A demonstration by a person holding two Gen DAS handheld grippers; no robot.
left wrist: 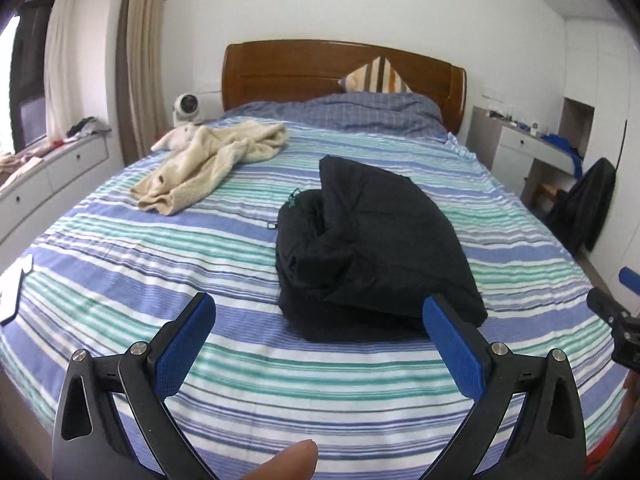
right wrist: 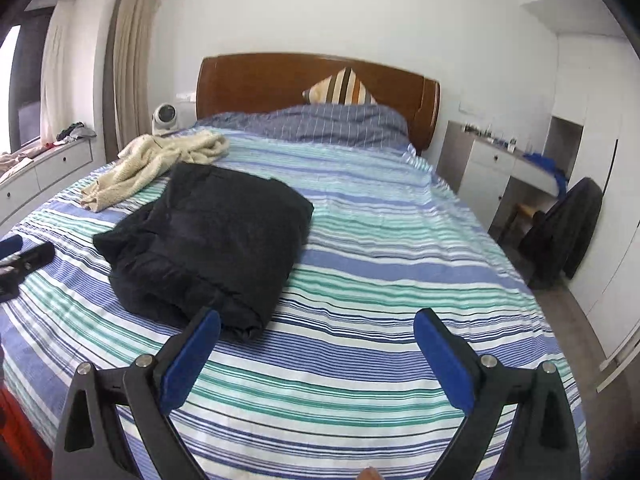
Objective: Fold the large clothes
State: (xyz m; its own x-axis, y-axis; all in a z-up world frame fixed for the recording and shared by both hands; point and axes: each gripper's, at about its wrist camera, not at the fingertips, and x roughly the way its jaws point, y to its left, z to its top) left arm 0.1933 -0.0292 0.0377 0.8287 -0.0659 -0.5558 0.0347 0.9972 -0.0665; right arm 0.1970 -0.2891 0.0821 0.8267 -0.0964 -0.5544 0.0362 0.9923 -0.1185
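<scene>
Only the left wrist view showed a green zip pull (left wrist: pixel 294 194) on the folded black padded jacket (left wrist: pixel 372 240), which lay mid-bed on the blue-and-green striped sheet (left wrist: pixel 120 248). The left gripper (left wrist: pixel 320 316) and right gripper (right wrist: pixel 318 328) stood wide, empty, short of the jacket toward the foot edge.

Pretty ordinary bedroom, plain white walls (right wrist: pixel 300 12). Big bed with a blue, green and white striped sheet (right wrist: pixel 380 264), and a brown wooden headboard (left wrist: pixel 304 72) at the far end with a striped cushion (left wrist: pixel 376 76) leaning on it. Far left there's a window (left wrist: pixel 24 80) with beige curtains (left wrist: pixel 140 60) and a low white drawer unit (left wrist: pixel 60 168). On the right, a white desk (right wrist: pixel 492 164), white wardrobes (right wrist: pixel 600 160) and grey floor (right wrist: pixel 568 320). Soft daylight.
</scene>
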